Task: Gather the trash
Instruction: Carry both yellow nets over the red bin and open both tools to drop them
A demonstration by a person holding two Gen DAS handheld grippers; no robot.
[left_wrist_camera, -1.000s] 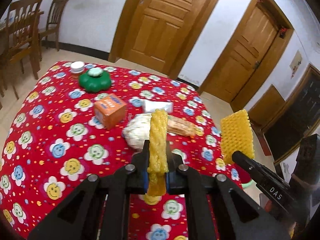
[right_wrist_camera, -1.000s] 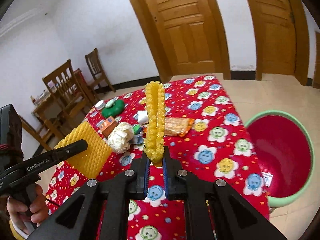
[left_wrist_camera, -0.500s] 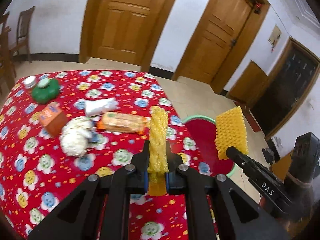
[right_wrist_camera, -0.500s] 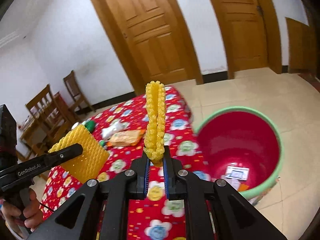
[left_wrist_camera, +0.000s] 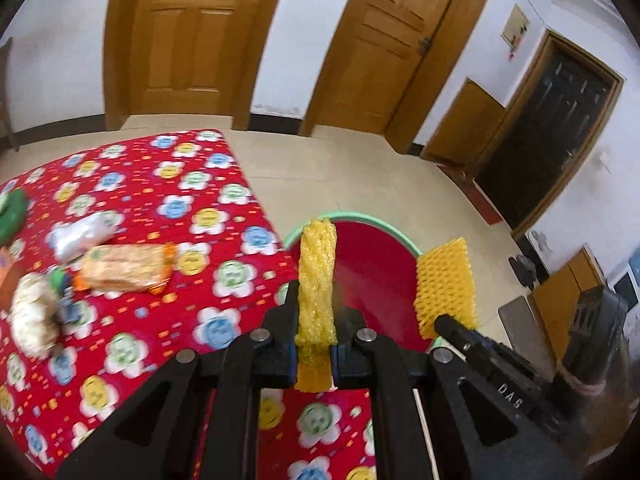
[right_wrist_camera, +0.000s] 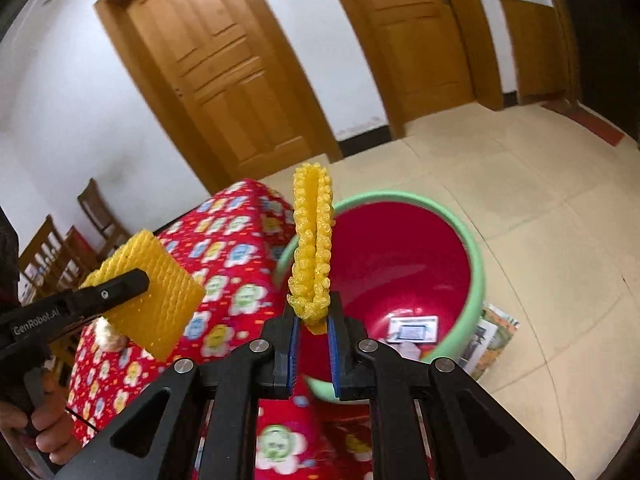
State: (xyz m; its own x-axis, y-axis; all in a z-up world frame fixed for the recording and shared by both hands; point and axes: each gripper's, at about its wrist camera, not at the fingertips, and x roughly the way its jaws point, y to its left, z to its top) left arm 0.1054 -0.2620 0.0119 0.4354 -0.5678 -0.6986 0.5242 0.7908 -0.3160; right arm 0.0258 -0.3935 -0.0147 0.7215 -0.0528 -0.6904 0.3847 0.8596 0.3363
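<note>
Holding yellow foam-net trash above the red, green-rimmed plastic bin.
Left gripper pinches one yellow foam net sleeve; right gripper pinches another knobbly yellow sleeve, beside the red flowered tablecloth.

Both grippers, left and right, now swing off the surface and hang by the red bin.

Home: wooden doors, flowered tablecloth, dining chairs.
</note>
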